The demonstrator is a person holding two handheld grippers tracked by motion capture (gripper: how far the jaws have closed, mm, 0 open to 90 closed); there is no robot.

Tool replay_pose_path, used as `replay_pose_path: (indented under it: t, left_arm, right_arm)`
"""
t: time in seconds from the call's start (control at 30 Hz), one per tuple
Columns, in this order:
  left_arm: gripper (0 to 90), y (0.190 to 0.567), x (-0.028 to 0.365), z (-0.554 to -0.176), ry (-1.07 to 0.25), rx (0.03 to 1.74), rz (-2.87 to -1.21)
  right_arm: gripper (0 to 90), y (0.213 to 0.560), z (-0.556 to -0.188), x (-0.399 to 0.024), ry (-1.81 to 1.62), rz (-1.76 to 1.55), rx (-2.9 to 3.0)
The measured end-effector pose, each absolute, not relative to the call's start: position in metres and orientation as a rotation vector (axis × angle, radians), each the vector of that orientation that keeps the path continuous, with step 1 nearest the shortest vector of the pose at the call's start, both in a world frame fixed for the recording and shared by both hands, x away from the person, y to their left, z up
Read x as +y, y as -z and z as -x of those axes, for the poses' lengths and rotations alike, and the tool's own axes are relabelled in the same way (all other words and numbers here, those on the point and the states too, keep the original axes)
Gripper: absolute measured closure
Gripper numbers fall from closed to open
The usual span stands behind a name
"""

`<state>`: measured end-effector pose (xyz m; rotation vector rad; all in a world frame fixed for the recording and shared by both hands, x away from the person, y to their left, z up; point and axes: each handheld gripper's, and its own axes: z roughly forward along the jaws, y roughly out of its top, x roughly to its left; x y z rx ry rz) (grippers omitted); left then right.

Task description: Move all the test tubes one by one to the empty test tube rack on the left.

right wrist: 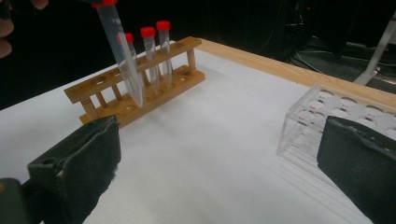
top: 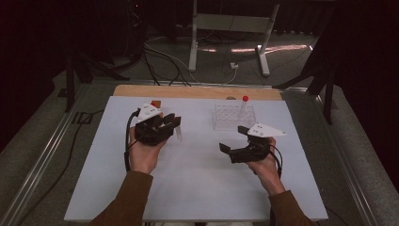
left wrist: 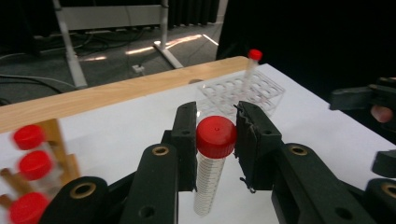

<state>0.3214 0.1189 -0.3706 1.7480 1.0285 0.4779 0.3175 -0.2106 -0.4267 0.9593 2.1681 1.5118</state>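
Two racks set on one table

The wooden rack (right wrist: 135, 88) is placed at the left of the table (top: 197, 188), the clear rack (top: 234, 117) well apart at the right (one tube (top: 243, 107) is stood in it); between them a capped tube (left wrist: 212, 163) is held above the tabletop.

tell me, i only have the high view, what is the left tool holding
Observer: In the left gripper view, the left tool is shut on a red-capped tube, just below its cap.
Operator: how many tubes left in the wooden rack
Observer: The right gripper view shows three red-capped tubes standing in the wooden rack.
Operator: right tool holding anything
Observer: No, the right tool is open, nothing between its pads; the clear rack lies ahead.
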Motion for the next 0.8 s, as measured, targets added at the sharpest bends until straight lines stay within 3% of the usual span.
replay_pose_path:
  t: [0.8]
  left_arm:
    - [71.1, 0.363, 0.171, -0.322, -0.581, 1.141, -1.702]
  right_arm:
    - [0.0, 0.427, -0.318, -0.215, -1.52, -0.97, 2.16]
